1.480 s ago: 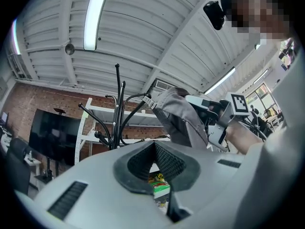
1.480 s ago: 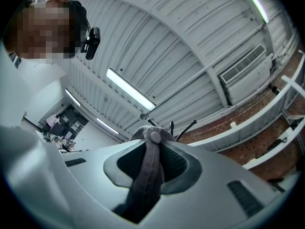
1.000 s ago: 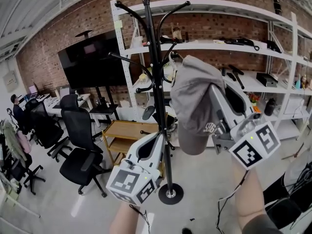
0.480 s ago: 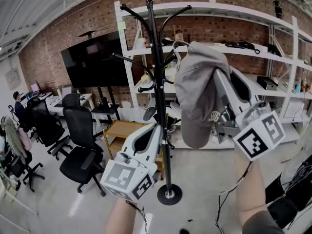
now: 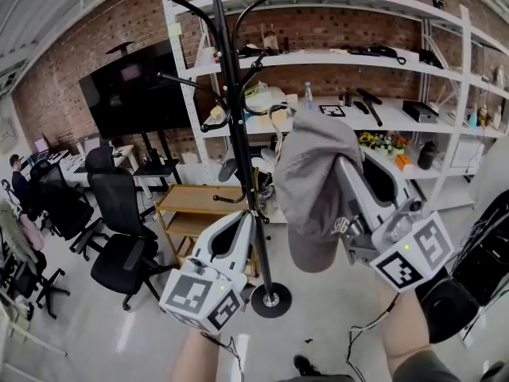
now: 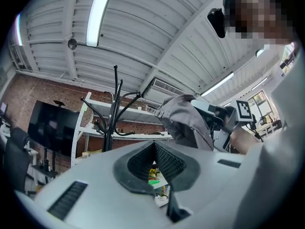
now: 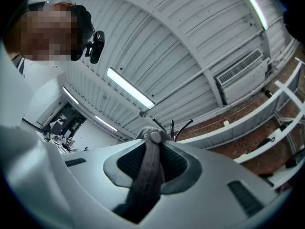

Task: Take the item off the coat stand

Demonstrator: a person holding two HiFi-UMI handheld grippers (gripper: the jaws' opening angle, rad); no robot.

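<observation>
The grey fabric baseball cap (image 5: 314, 173) is off the hooks, in the air at about three o'clock from the pole of the black metal coat stand (image 5: 231, 122) and not touching it in the head view. It drapes crown-up over the right tongs (image 5: 343, 165), whose pads are clamped on a fold of its cloth; the right gripper view shows that fold (image 7: 150, 175) running straight down between them. The left tongs (image 5: 242, 225) sit at about eight o'clock from the cap, low in front of the pole, closed together with nothing between them. Seen from the left gripper view, the cap (image 6: 183, 120) hangs at about one o'clock, just beside the stand's curved arms. Behind the stand is white metal shelving (image 5: 382, 54) on a red brick wall (image 5: 95, 46), with a black screen (image 5: 131, 94) at nine o'clock and black office chairs (image 5: 119, 245) below it.
</observation>
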